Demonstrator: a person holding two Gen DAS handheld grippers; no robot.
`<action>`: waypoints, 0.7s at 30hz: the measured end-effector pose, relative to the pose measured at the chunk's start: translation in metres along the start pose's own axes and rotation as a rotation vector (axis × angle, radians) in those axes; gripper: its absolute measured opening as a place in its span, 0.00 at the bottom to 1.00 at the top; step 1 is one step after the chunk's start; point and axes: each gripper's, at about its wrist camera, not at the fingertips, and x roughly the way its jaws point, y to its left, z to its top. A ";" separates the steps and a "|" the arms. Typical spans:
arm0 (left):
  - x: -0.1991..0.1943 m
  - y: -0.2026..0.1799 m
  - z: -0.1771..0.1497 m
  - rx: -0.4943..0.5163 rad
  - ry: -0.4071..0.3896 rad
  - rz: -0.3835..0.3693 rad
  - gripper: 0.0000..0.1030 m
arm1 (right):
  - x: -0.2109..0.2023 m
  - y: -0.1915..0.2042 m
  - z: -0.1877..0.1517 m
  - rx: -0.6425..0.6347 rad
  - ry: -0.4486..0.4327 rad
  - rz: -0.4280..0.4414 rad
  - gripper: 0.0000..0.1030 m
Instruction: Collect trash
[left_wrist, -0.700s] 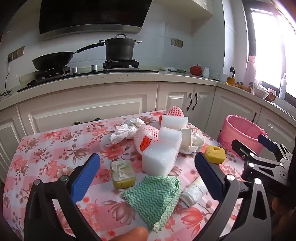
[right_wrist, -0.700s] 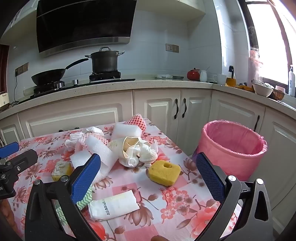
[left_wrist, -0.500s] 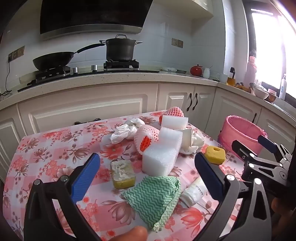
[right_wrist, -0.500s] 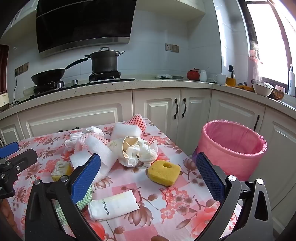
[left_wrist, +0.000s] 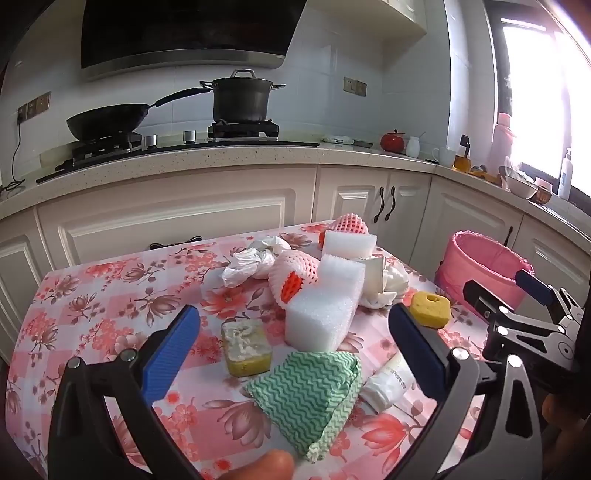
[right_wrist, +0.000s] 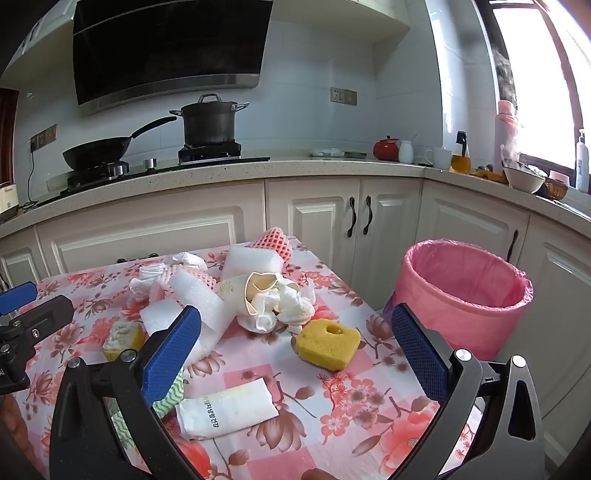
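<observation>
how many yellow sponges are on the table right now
2. A clean yellow sponge with a hole lies near the table edge closest to the pink bin. A dirty one sits in front of the white foam block. The pile may hide others.

The right gripper's near finger covers part of the green wavy cloth and the white foam block; print on the white packet stays unreadable.

White-tiled kitchen wall, cream cabinets, bright window.
</observation>
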 end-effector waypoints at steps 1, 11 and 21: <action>0.000 0.000 0.000 0.000 0.000 0.000 0.96 | -0.001 0.000 0.001 0.001 0.000 0.000 0.93; 0.000 0.000 0.000 -0.001 -0.001 -0.001 0.96 | 0.000 0.000 -0.001 -0.001 0.000 0.000 0.94; 0.000 0.000 0.000 -0.002 -0.002 -0.002 0.96 | -0.002 0.000 0.000 0.000 -0.002 0.000 0.94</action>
